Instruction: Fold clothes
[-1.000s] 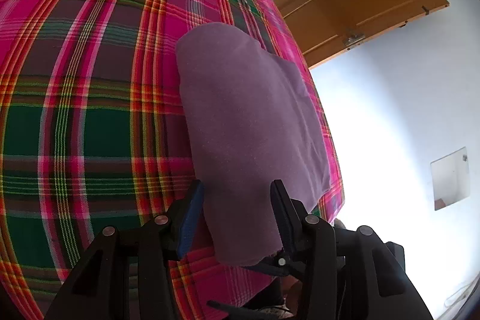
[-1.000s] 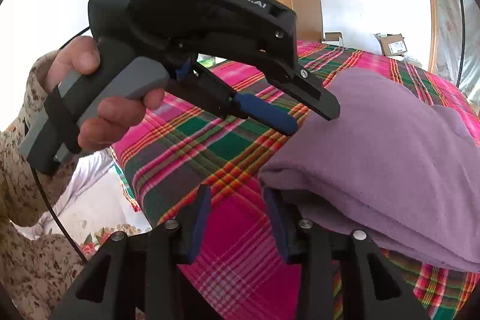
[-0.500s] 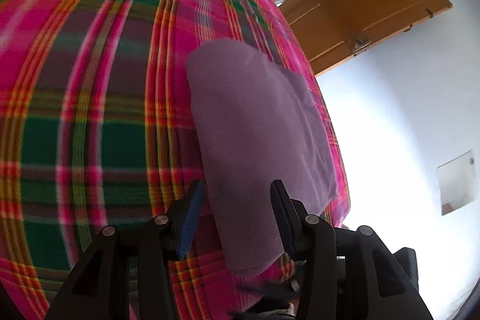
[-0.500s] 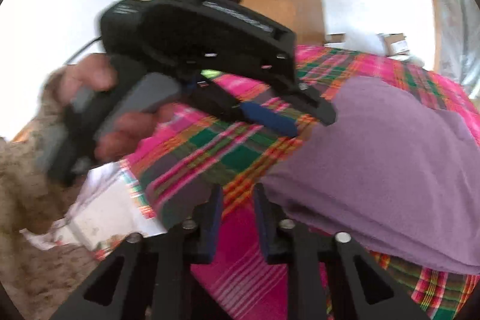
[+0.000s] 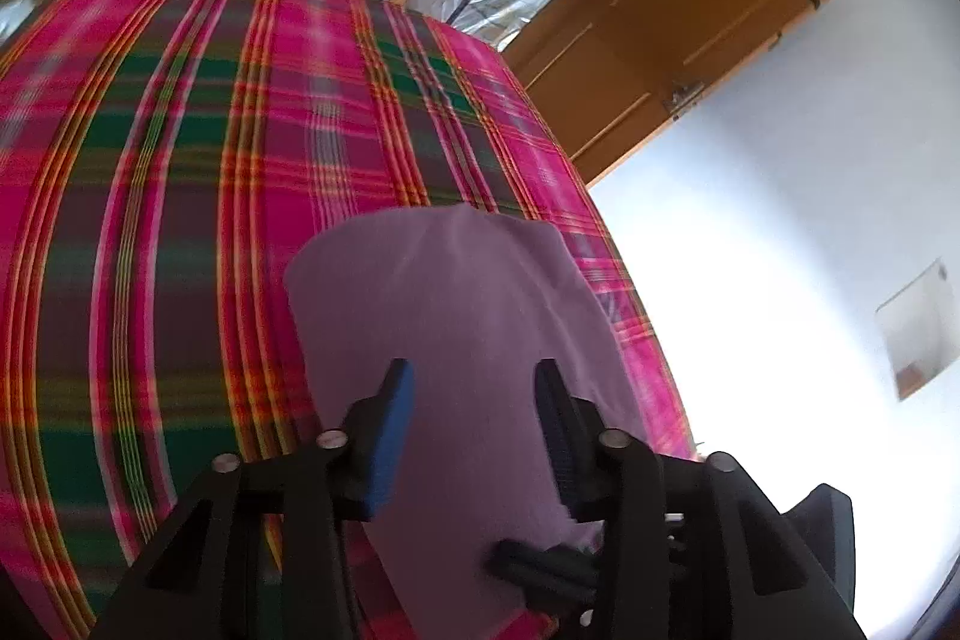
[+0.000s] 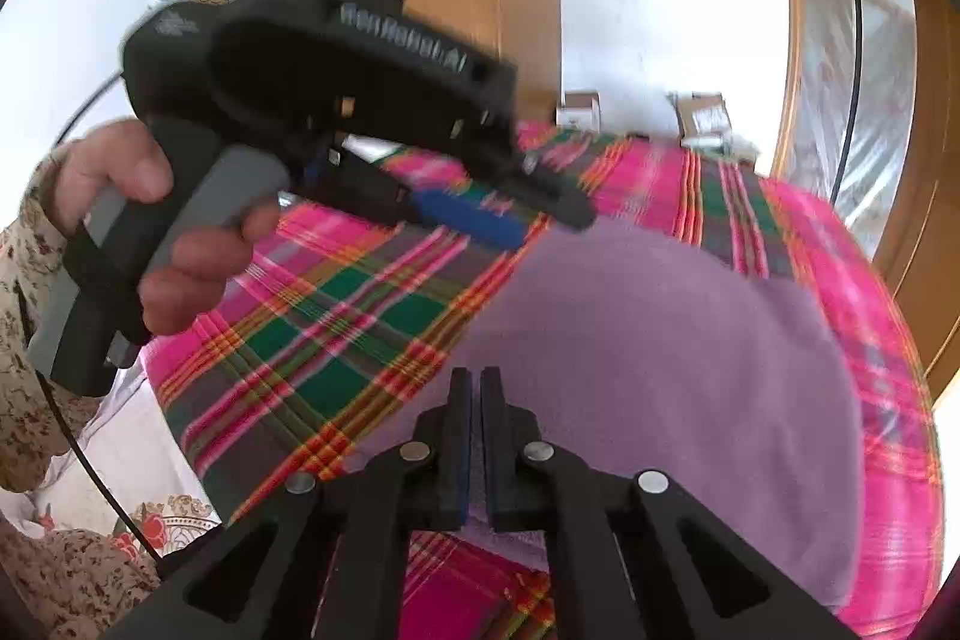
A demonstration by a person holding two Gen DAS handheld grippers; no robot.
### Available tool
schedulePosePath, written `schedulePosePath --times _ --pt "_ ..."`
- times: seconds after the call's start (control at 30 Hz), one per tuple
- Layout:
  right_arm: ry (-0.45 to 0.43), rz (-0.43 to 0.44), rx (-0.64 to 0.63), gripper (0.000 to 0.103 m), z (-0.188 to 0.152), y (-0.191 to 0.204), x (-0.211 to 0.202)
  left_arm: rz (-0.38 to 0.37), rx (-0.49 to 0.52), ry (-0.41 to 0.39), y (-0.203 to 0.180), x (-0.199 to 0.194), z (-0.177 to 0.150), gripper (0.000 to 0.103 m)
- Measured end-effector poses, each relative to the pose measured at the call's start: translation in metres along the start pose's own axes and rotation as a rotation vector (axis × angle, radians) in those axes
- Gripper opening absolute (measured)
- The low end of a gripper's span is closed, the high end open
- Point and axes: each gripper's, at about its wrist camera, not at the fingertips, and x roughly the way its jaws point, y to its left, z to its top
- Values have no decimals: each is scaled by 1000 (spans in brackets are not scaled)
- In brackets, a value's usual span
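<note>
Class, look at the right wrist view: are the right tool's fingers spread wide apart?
No, the right tool has its fingers pressed nearly together, pinching the purple garment's near edge.

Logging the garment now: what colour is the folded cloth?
Plain purple; the folded cloth shows best in the right wrist view.

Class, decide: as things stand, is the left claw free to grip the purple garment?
Likely yes: the left claw has just been closing its jaws with the purple garment between them; nothing else intervenes.

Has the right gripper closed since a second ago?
Yes. The right gripper has just been closing; its pads now pinch the near edge of the purple garment on the plaid cloth.
</note>
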Motion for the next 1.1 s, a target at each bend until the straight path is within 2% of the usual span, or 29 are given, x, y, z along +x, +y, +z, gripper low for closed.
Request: schedulePosePath --times 0.2,0.4,0.53,0.63,0.73,0.8,0.83,0.97,1.07,1.1 --pt "55 44 17 3 -13 0 16 45 -66 73 31 29 3 35" --pt "78 59 12 3 -24 4 30 38 -111 86 53 48 10 34" --pt "83 96 67 2 -20 -9 40 32 -115 90 55 54 13 34" --pt "86 85 40 2 -17 -13 40 28 -107 88 55 57 15 34" --pt "112 95 3 2 -8 -12 43 27 -148 100 55 53 23 33" --pt "114 109 -10 2 -1 -13 38 35 -123 66 48 47 33 33" --pt "83 116 -15 2 4 -14 31 37 -109 50 45 45 37 33" --pt "-17 60 -11 2 25 -30 13 48 -95 38 37 49 53 33" --pt "15 -20 42 2 32 -52 25 57 -110 55 42 66 61 33" --pt "32 -18 59 2 31 -57 31 61 -126 66 46 75 62 33"
